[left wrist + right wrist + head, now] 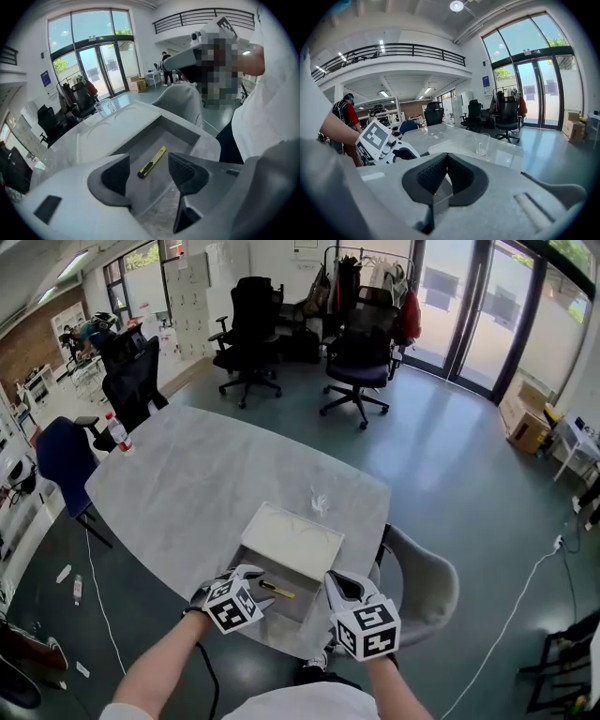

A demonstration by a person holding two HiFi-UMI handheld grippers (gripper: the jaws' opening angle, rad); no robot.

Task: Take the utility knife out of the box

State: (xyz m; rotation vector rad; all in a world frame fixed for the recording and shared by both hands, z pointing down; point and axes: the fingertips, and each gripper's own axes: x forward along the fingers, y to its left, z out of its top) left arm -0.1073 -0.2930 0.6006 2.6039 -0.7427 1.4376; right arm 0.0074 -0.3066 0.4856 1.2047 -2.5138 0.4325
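Observation:
An open grey box [298, 607] sits at the near edge of the table, with its white lid [292, 540] lying just behind it. The yellow and black utility knife [277, 590] lies flat on the box floor. My left gripper [255, 579] hangs over the box's left side, open. In the left gripper view the knife [152, 161] lies just ahead of and below the gap between the open jaws of my left gripper [149, 172], untouched. My right gripper [339, 589] is at the box's right end. It is shut on nothing, its pads meeting at the tips [446, 157].
A clear drinking glass [320, 502] stands on the grey table [206, 484] behind the lid. A bottle [117, 432] is at the far left corner. A grey chair [427, 582] is close on the right, and office chairs [361, 357] stand beyond the table.

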